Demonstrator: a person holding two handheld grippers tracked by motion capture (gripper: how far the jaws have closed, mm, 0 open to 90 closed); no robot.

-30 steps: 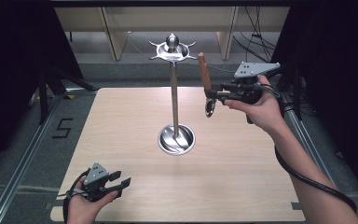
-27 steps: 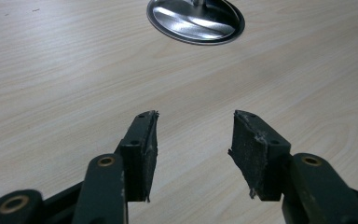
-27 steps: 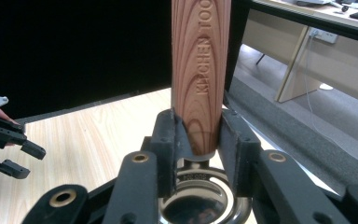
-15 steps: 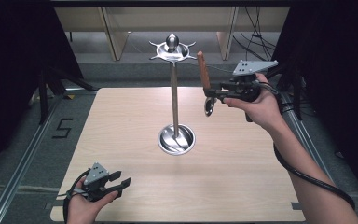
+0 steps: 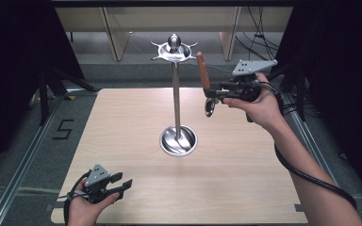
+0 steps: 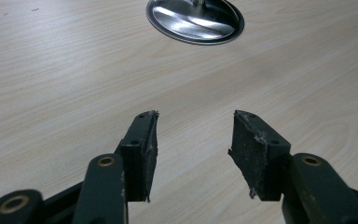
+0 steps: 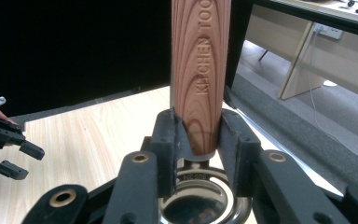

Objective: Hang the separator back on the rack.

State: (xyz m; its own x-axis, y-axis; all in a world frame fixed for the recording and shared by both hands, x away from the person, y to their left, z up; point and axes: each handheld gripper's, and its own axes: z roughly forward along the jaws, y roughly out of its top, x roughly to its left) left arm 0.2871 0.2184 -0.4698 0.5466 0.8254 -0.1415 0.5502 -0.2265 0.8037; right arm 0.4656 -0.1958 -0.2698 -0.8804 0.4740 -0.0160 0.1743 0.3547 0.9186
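My right tool (image 5: 213,92) pinches the wooden-handled steel utensil (image 5: 203,71) upright in the air beside the tall steel hanging stand (image 5: 176,99), not yet hung on it, while my left tool (image 5: 120,183) sits spread, nothing in it, over the table (image 5: 245,174).

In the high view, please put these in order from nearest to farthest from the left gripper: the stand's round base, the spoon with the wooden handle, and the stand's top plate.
From the left gripper:
1. Round base, mid-table, up and right of it.
2. Spoon, held upright in the right gripper, above the table's far right.
3. Top plate, on the pole's top, past the far edge.
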